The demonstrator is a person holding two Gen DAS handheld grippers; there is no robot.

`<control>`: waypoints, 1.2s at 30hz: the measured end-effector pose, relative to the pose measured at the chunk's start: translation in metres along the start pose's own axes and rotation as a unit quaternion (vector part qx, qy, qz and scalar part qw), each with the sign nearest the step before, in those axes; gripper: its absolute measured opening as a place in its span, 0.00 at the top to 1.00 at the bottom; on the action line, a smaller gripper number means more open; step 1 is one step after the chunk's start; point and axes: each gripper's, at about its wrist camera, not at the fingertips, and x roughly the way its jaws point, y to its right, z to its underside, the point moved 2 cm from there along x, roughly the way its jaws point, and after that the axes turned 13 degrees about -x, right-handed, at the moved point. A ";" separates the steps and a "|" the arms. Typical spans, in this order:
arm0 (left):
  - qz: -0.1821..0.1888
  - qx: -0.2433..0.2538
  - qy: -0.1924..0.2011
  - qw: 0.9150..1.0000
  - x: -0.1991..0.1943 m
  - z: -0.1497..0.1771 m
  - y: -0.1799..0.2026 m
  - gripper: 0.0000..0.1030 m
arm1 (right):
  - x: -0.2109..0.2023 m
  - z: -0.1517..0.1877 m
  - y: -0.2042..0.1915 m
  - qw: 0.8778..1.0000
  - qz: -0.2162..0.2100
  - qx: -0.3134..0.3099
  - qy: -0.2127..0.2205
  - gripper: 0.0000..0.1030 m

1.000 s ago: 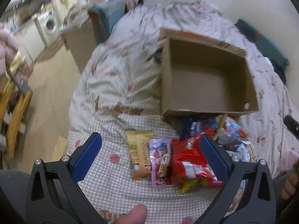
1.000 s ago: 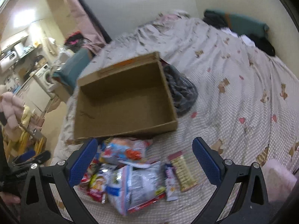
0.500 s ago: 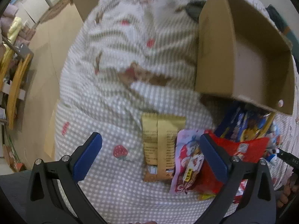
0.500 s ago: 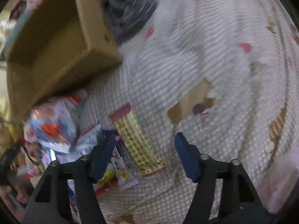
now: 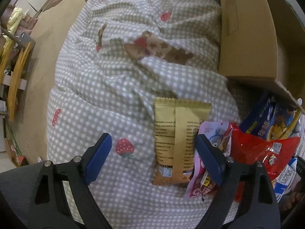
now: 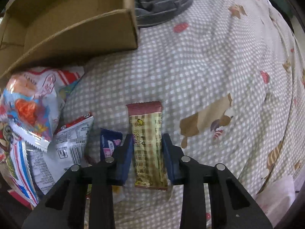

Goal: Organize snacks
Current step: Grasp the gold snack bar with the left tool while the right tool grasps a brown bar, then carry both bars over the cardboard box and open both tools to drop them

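Observation:
On the checked quilt (image 5: 114,95) a gold packet (image 5: 177,141) lies back-up between the jaws of my left gripper (image 5: 153,136). Those jaws are closing but stand wide, with neither pad pressing on it; the right pad overlaps a pink packet (image 5: 213,129). A red bag (image 5: 257,148) and a blue packet (image 5: 266,118) lie beside it. My right gripper (image 6: 147,135) is closing on a long checked snack bar (image 6: 146,118), and its pads touch both long edges. The open cardboard box (image 5: 247,38) stands just beyond the snacks, its near corner (image 6: 76,28) in the right wrist view.
A navy sachet (image 6: 109,139), a white packet (image 6: 70,143) and a colourful bag (image 6: 32,105) lie left of the bar. A dark striped cloth (image 6: 160,0) sits behind the box. The bed's edge drops to the floor (image 5: 43,43) on the left.
Both grippers have sunk toward the quilt and tipped to look straight down. The right jaws went from wide open to touching the snack bar. The left jaws narrowed a little.

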 end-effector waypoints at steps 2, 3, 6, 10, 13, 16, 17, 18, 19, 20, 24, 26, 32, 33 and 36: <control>-0.003 0.000 -0.001 1.000 0.003 0.001 -0.001 0.15 | 0.000 -0.002 0.000 1.000 0.003 -0.002 0.008 0.71; -0.004 -0.001 -0.002 1.000 0.002 0.002 -0.001 0.15 | 0.001 -0.003 -0.001 1.000 0.001 -0.002 0.013 0.71; -0.002 -0.007 -0.006 1.000 0.001 0.006 -0.002 0.15 | -0.013 0.000 0.001 1.000 0.000 0.000 0.022 0.71; 0.004 -0.008 -0.020 1.000 0.008 0.014 -0.004 0.18 | -0.031 0.002 -0.006 0.999 -0.006 0.005 0.042 0.71; 0.008 0.006 -0.035 0.999 0.027 0.024 -0.001 0.27 | -0.049 -0.001 -0.004 0.999 -0.017 0.010 0.050 0.71; 0.007 0.017 -0.022 1.000 0.029 0.026 0.008 0.47 | -0.059 -0.005 -0.004 0.998 -0.023 0.010 0.062 0.71; 0.008 0.022 -0.016 1.000 0.027 0.027 0.011 0.55 | -0.062 -0.008 -0.006 0.997 -0.026 0.011 0.066 0.71; 0.005 0.027 -0.012 1.000 0.025 0.026 0.012 0.63 | -0.067 -0.009 -0.006 0.997 -0.028 0.011 0.070 0.71; 0.009 0.028 -0.011 1.000 0.023 0.026 0.012 0.68 | -0.073 -0.010 -0.006 0.996 -0.032 0.012 0.077 0.71; 0.011 0.026 -0.008 1.000 0.021 0.026 0.011 0.71 | -0.078 -0.010 -0.002 0.996 -0.034 0.013 0.079 0.71; 0.023 0.008 0.004 1.000 0.012 0.021 -0.002 0.77 | -0.097 -0.008 0.003 0.994 -0.051 0.022 0.094 0.71; 0.026 0.008 0.021 0.999 0.003 0.019 -0.005 0.77 | -0.107 -0.001 0.010 0.993 -0.058 0.026 0.104 0.71; 0.048 0.022 0.096 0.994 -0.049 0.027 -0.003 0.77 | -0.152 0.018 0.019 0.984 -0.091 0.032 0.149 0.71; 0.052 0.026 0.105 0.993 -0.058 0.027 -0.003 0.77 | -0.165 0.022 0.016 0.981 -0.098 0.032 0.166 0.71; 0.080 0.035 0.124 0.988 -0.093 0.018 0.005 0.77 | -0.208 0.025 0.014 0.966 -0.115 0.024 0.231 0.71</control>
